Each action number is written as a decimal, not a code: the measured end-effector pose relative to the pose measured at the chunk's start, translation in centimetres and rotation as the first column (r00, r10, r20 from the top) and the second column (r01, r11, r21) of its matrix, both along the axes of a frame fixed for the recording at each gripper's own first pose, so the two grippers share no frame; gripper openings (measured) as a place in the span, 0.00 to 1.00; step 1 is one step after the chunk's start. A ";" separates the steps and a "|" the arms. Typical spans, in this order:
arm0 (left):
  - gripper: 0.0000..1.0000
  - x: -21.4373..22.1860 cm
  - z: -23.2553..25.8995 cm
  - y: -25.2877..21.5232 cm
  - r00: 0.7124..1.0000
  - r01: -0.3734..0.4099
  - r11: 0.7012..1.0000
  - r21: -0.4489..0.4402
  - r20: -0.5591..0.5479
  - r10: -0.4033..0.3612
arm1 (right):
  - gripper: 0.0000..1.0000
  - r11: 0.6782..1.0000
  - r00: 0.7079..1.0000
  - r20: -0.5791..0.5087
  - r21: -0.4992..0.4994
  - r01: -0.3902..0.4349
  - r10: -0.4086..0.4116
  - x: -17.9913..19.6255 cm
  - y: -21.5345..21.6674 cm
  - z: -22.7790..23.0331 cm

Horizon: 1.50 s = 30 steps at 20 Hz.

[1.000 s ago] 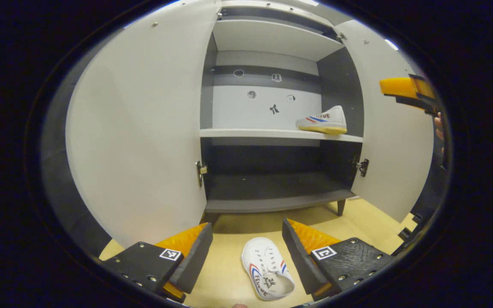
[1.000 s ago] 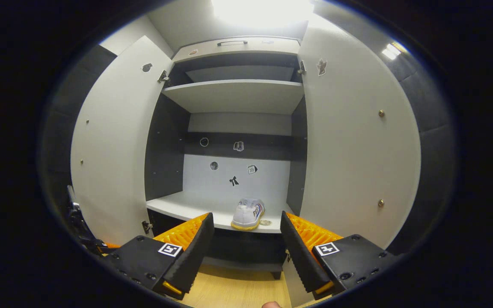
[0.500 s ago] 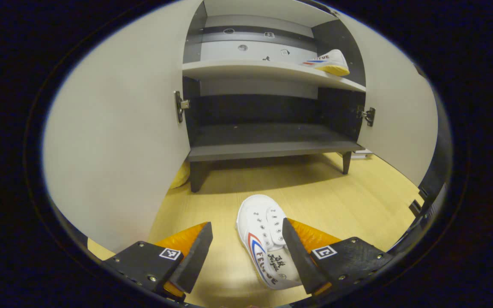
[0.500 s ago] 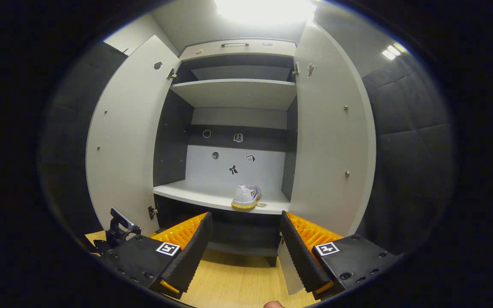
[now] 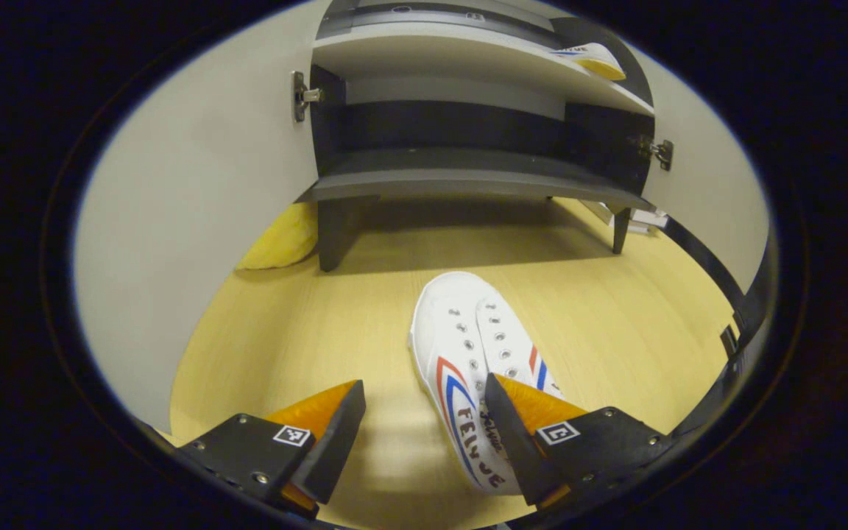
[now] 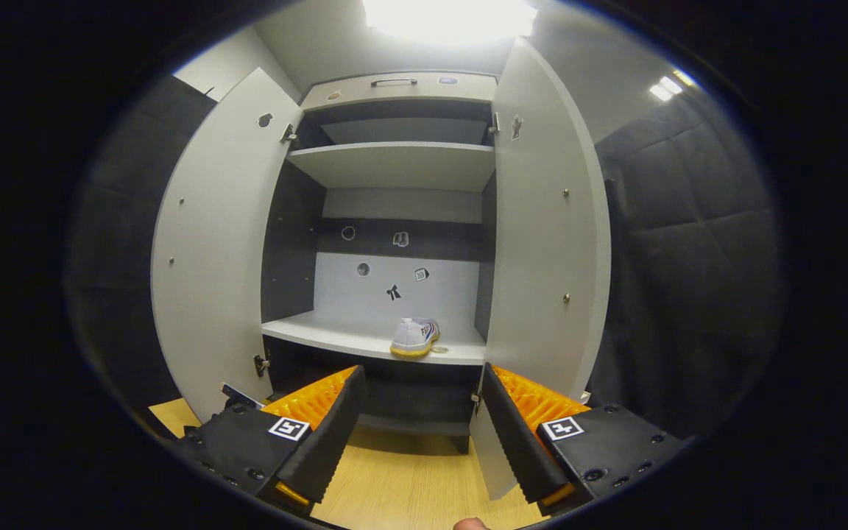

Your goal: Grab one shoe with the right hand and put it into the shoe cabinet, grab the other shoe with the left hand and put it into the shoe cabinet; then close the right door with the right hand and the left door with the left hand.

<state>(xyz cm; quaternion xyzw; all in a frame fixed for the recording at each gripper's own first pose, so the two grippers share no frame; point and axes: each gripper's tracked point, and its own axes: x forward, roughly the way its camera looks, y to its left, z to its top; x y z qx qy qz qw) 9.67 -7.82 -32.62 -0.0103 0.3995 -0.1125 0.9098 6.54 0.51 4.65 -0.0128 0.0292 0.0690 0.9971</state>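
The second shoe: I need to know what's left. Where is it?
In the left gripper view, the second shoe lies on the floor before the cabinet, beside the open left claw.

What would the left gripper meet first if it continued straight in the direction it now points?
Most likely the white shoe lying on the wooden floor. The left gripper is open and angled down at it, one finger already over the shoe's heel end, though depth is hard to judge here.
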 end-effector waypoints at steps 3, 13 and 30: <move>0.96 -0.2 -0.3 -0.1 1.000 0.000 1.000 -0.007 0.006 0.000 | 0.99 1.000 1.000 0.000 0.000 -0.001 0.001 0.0 -0.1 0.0; 0.15 -0.3 -0.4 -1.5 1.000 -0.008 0.999 -0.035 0.003 0.008 | 0.99 1.000 1.000 -0.011 0.011 0.011 -0.011 -0.4 -1.1 -0.4; 0.01 1.8 8.2 -0.4 0.989 -0.046 0.993 -0.112 0.136 0.061 | 0.98 1.000 1.000 -0.012 0.025 0.011 -0.011 -0.7 -1.3 0.0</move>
